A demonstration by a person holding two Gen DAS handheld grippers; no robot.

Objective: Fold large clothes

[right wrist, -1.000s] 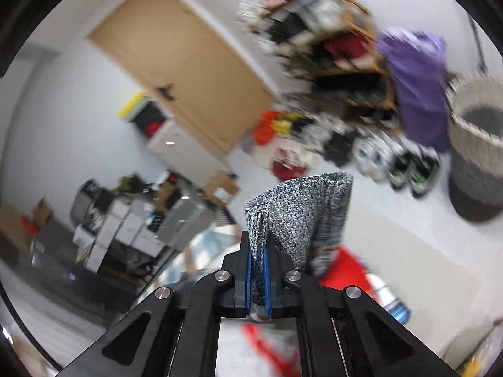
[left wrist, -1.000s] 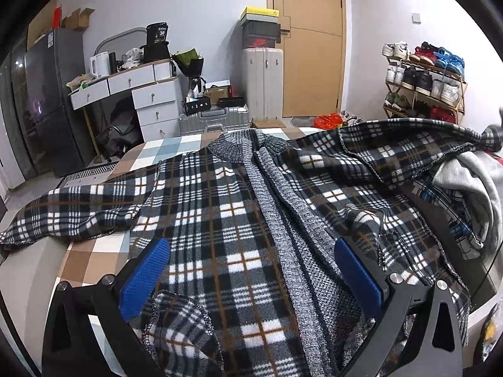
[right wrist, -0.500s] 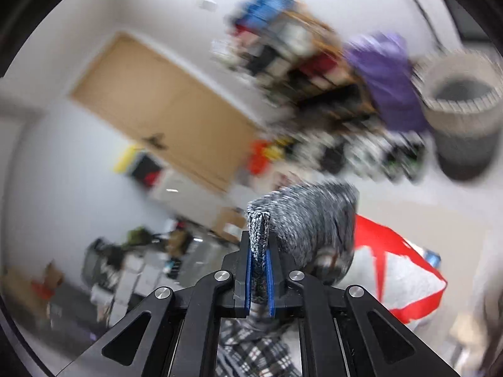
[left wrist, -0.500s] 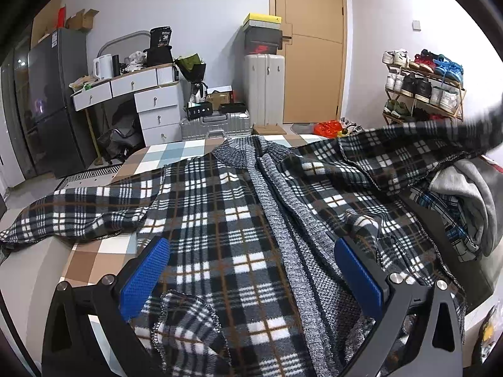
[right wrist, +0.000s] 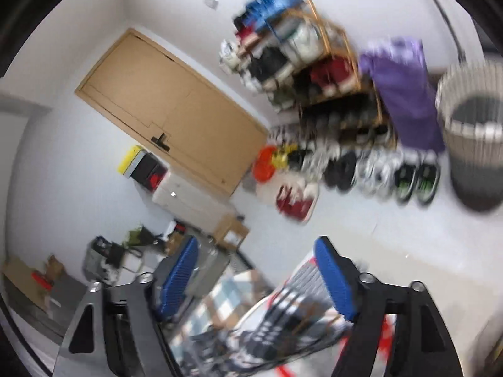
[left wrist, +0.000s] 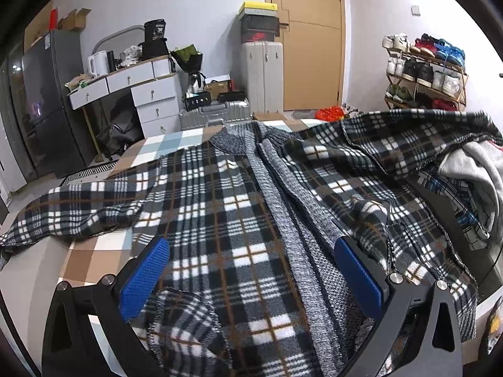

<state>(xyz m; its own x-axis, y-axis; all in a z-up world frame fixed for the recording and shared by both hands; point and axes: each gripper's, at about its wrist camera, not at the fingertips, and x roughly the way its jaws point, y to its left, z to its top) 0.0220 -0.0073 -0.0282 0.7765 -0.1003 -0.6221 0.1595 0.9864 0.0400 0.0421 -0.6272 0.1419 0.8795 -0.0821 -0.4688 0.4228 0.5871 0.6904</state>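
Note:
A black, white and brown plaid jacket (left wrist: 220, 213) with grey knit trim lies spread face up on the checked bed (left wrist: 78, 260). Its left sleeve (left wrist: 66, 213) stretches off to the left; its right sleeve (left wrist: 408, 128) lies draped over the clothes pile on the right. My left gripper (left wrist: 251, 267) hovers open just above the jacket's lower front, nothing between its blue pads. In the blurred right wrist view my right gripper (right wrist: 256, 273) is tilted, its jaws opening wide with nothing between them. The plaid jacket (right wrist: 283, 323) shows below it.
A pile of grey and plaid clothes (left wrist: 471, 169) sits at the bed's right edge. Beyond the bed stand white drawers (left wrist: 147, 94), suitcases (left wrist: 261, 75), a wooden door (left wrist: 311, 37) and a shoe rack (left wrist: 424, 72). A woven basket (right wrist: 474, 132) and a purple garment (right wrist: 405, 88) stand by the shoe rack.
My right gripper let go of the grey knit cuff and its jaws swung wide open. The right sleeve dropped and now lies over the clothes pile. My left gripper kept still.

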